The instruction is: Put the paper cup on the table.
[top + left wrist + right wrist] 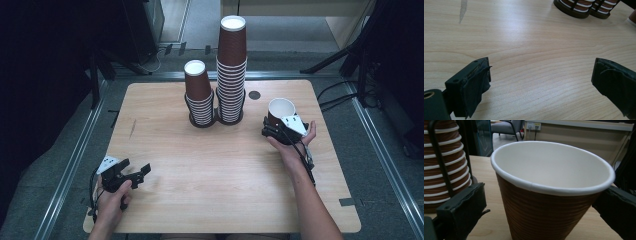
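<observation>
A pale wooden tabletop is carrying everything here, sitting inside a metal-railed frame on a grey floor. Toward its far edge, near the middle, two stacks of upside-down brown paper cups are standing side by side, each in a black wire holder: the taller stack is rising well above the shorter stack on its left, and their bases are just about touching.

Near the right edge of the tabletop a single brown paper cup is standing upright, its white mouth open to the ceiling. The right gripper is sitting right at it on the near side, with the person's right hand wrapped under the tool. In the right gripper view the cup is standing between the two black jaws, which are spread wide; a gap is showing on the left side, while the right jaw is lying very close to the rim, and I cannot tell whether it is touching.

Down at the near left corner the left gripper is lying low over the wood in the person's left hand, pointing toward the middle. Its jaws are standing wide apart with bare wood between them.
</observation>
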Demonstrator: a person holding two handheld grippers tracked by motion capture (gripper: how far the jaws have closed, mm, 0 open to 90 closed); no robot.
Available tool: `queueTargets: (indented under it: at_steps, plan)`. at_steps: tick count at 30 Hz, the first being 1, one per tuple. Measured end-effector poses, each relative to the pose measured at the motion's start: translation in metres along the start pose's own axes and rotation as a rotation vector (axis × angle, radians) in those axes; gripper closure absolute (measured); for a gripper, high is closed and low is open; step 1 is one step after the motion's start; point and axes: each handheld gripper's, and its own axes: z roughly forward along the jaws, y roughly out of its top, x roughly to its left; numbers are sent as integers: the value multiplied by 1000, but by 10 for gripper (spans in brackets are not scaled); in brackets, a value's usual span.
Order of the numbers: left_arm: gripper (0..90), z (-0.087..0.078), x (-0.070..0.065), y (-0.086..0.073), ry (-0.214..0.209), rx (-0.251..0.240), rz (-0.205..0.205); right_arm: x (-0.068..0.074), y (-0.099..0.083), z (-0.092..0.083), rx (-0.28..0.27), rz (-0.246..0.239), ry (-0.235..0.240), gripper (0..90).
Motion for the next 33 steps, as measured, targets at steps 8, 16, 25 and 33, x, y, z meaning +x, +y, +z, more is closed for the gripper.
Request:
queueTargets:
  at_steps: [8,16,25,33]
  plan:
    - [25,0,0,0,1,1,3,-7,0,-21,-8,-4,17,0]
    - [25,1,-1,0,2,2,6,-17,-5,-41,-22,-5,32,0]
    - [25,1,-1,0,2,4,10,-31,-12,-65,-31,6,38,0]
    - [25,1,-2,0,4,6,13,-41,-19,-82,-39,14,32,0]
